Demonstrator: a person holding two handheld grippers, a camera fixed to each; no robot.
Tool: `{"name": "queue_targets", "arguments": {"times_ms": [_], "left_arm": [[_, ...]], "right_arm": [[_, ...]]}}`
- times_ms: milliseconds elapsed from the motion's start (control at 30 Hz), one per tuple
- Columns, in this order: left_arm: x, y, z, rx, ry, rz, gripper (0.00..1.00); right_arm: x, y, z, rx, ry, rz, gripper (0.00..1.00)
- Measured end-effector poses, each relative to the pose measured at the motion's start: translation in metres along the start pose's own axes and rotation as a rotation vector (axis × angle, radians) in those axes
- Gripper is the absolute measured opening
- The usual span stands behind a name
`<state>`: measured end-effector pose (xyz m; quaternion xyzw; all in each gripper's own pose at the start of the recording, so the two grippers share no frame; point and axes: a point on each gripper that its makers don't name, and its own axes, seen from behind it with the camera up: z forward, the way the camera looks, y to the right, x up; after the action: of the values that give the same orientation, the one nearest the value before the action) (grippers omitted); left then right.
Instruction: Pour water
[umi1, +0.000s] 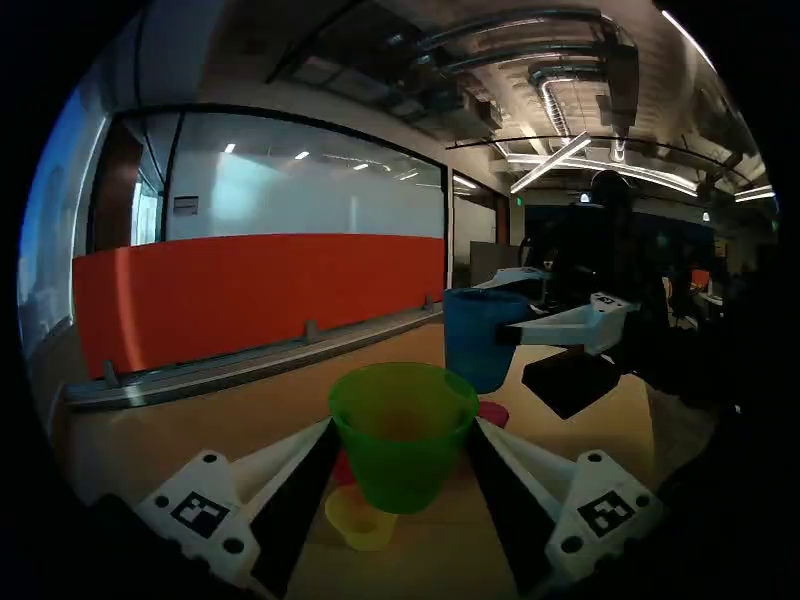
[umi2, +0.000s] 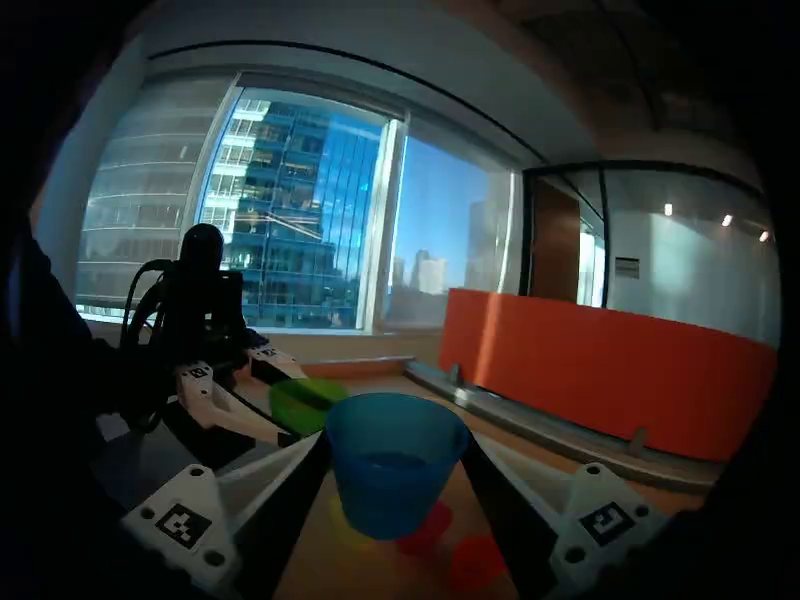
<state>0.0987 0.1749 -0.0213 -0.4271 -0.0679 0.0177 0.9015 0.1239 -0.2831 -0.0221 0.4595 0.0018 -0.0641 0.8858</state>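
Water (umi2: 392, 463) sits in the blue cup (umi2: 385, 505), clamped in the jaws of the right gripper (umi2: 393, 445). The left gripper (umi1: 403, 432) clamps the green cup (umi1: 403, 450) in its jaws, near the blue one. Pouring looks about to start: blue rim over green, then tilt slowly.

left cup (umi1: 403, 455) between left gripper (umi1: 403, 428) fingers | right cup (umi1: 478, 335) behind it, to the right, held in right gripper (umi1: 520, 352) | both above table (umi1: 200, 440) | small cups (umi1: 360, 520) on table beneath left cup

The left claw (umi1: 403, 428) grips an upright green cup (umi1: 403, 455); beyond, the right claw (umi1: 520, 352) holds a blue cup (umi1: 478, 340).
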Motion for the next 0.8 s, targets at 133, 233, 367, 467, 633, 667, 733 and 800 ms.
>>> {"name": "queue_targets", "arguments": {"times_ms": [133,233,367,467,633,667,733,800], "left_arm": [[0.0,0.003,0.002,-0.007,-0.003,0.002,0.84],[0.0,0.005,0.004,-0.009,0.0,0.0,0.84],[0.001,0.007,0.007,-0.013,0.005,-0.01,0.84],[0.001,0.009,0.008,-0.017,0.007,-0.011,0.84],[0.0,0.014,0.009,-0.022,0.007,0.004,0.84],[-0.001,0.015,0.009,-0.022,0.007,0.006,0.84],[0.0,0.017,0.009,-0.028,0.008,0.005,0.84],[0.001,0.02,0.01,-0.033,0.01,0.003,0.84]], "right_arm": [[0.003,0.001,0.0,0.002,-0.012,-0.013,0.92],[0.007,0.001,0.001,0.006,-0.018,-0.027,0.92],[0.016,0.0,0.001,0.014,-0.023,-0.055,0.92],[0.022,0.001,0.002,0.015,-0.027,-0.089,0.92],[0.032,0.003,0.002,0.012,-0.028,-0.152,0.92],[0.034,0.003,0.002,0.012,-0.028,-0.167,0.92],[0.039,0.004,0.002,0.01,-0.029,-0.2,0.92],[0.044,0.005,0.002,0.008,-0.029,-0.236,0.92]]}}
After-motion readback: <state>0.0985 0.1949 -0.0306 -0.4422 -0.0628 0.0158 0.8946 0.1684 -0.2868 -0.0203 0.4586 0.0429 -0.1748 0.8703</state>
